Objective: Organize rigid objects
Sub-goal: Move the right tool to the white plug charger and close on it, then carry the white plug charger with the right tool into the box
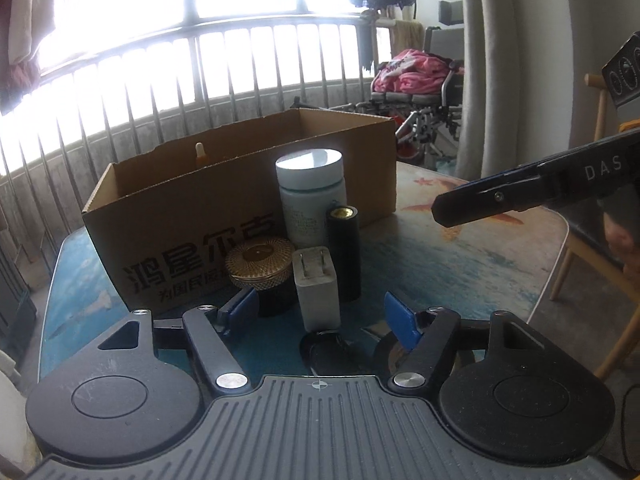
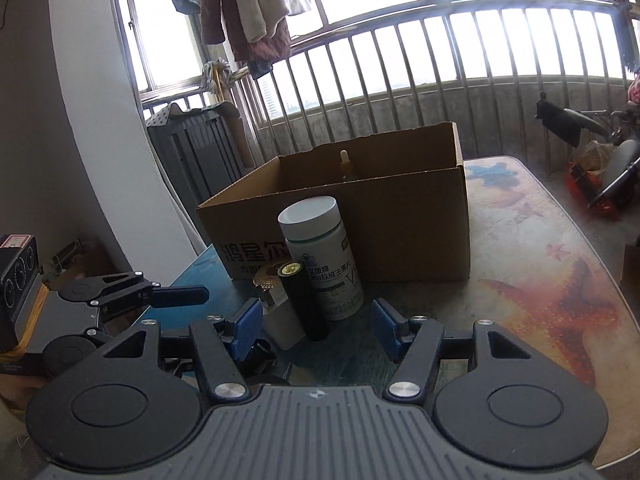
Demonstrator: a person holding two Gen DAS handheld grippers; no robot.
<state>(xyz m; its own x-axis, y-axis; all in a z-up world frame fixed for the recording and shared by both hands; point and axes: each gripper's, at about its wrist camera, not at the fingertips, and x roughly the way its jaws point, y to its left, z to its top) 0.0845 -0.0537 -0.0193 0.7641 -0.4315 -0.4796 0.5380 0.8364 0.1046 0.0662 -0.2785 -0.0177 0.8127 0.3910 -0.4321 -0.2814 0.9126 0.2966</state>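
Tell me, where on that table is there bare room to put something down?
The starfish-patterned stretch of table right of the cardboard box lies bare. It is crowded in front of the box: white bottle, black cylinder, white plug and gold-lidded jar stand close together.

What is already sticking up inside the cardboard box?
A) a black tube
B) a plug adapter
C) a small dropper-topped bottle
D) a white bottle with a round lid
C: only the pale dropper tip of a small bottle rises inside the cardboard box, while the white bottle, plug adapter and black tube all stand on the table in front of it.
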